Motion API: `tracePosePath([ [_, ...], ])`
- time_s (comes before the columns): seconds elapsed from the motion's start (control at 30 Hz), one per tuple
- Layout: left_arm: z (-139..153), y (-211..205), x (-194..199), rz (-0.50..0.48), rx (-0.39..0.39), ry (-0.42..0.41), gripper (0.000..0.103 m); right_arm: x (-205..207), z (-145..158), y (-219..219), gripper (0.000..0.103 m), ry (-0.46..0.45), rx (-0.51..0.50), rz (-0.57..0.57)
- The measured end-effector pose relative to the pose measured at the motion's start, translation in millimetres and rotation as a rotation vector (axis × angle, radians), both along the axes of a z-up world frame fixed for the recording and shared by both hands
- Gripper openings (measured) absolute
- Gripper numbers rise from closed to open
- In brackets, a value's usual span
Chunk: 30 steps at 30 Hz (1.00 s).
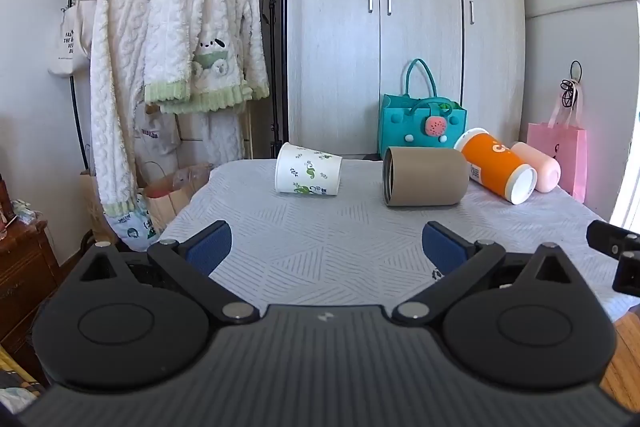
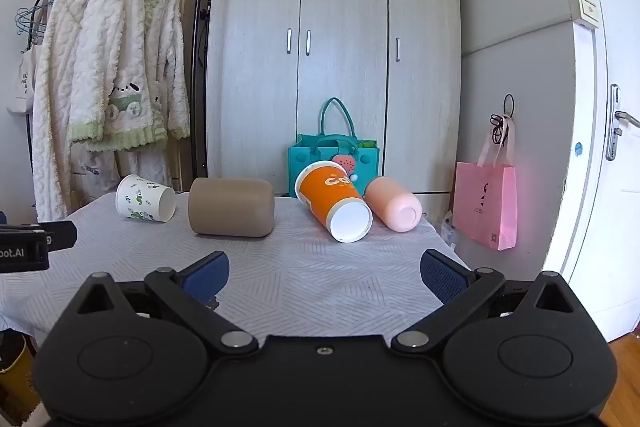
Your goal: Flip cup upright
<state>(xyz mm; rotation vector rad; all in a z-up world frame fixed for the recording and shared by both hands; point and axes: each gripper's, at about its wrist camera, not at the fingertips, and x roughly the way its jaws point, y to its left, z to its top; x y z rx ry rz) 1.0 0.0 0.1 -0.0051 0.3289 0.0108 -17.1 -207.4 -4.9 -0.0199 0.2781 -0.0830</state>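
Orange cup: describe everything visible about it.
The orange cup looks like paper, with a white base, a white rim and pale lettering on its side. It lies tipped over on the table, base toward the cameras, mouth toward the teal bag. It appears to touch the pink cup beside it. Neither gripper touches it.

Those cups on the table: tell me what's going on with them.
Four cups lie on their sides on the cloth-covered table: a leaf-print paper cup, a tan cup, an orange cup and a pink cup. None stands upright yet. The left hand-held gripper and the right hand-held gripper both sit open at the table's near side, holding nothing and touching no cup.
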Motion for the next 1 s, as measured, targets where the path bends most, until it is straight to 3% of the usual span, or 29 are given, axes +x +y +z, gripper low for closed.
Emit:
tracePosePath([
  [0.4, 1, 3, -9, 0.011, -0.009, -0.051, 0.103, -2, 1, -1, 0.103, -0.001, -0.002, -0.004],
  [1.0, 1, 5, -10, 0.011, -0.014, -0.034, 0.103, -8, 4, -8, 0.103, -0.025, -0.008, -0.013],
])
